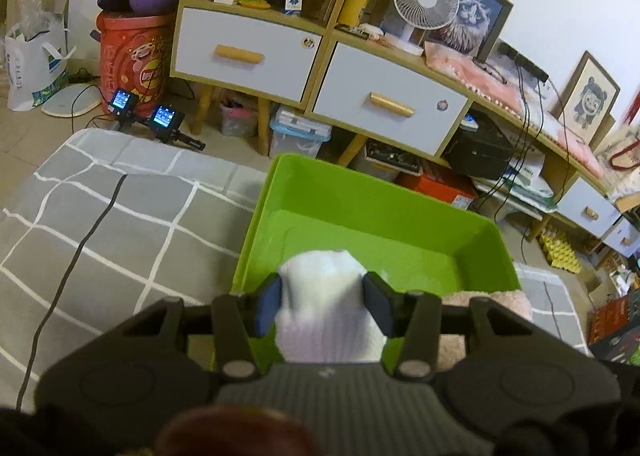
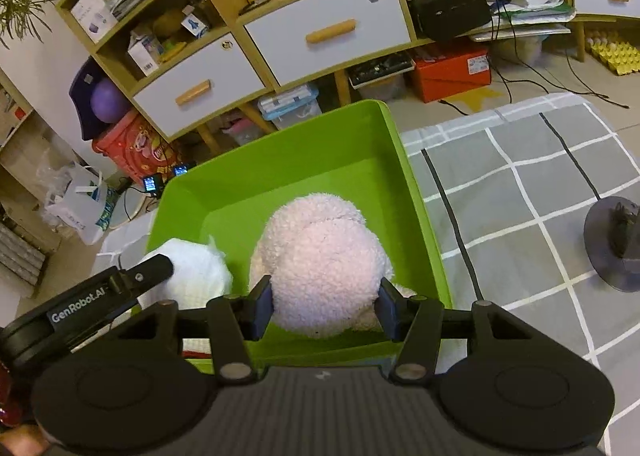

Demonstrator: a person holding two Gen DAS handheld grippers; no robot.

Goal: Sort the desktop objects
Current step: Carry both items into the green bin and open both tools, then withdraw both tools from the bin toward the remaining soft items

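Note:
A green bin [image 1: 372, 207] stands on the grey checked cloth [image 1: 120, 215]; it also shows in the right wrist view [image 2: 280, 159]. My left gripper [image 1: 324, 304] is shut on a white soft toy [image 1: 324, 304] and holds it over the bin's near left part. My right gripper [image 2: 324, 306] is shut on a pale pink plush toy [image 2: 320, 256] over the bin's near side. In the right wrist view the white toy [image 2: 192, 272] and one left finger [image 2: 148, 270] sit to the left of the pink plush. The pink plush [image 1: 504, 302] shows at the right in the left wrist view.
A wooden cabinet with white drawers [image 1: 384, 103] stands behind the bin, with boxes [image 2: 452, 71] under it. A red tub [image 1: 132, 59] stands at the left. A dark round object [image 2: 616, 244] lies on the cloth to the right. A black cable [image 1: 68, 276] crosses the cloth.

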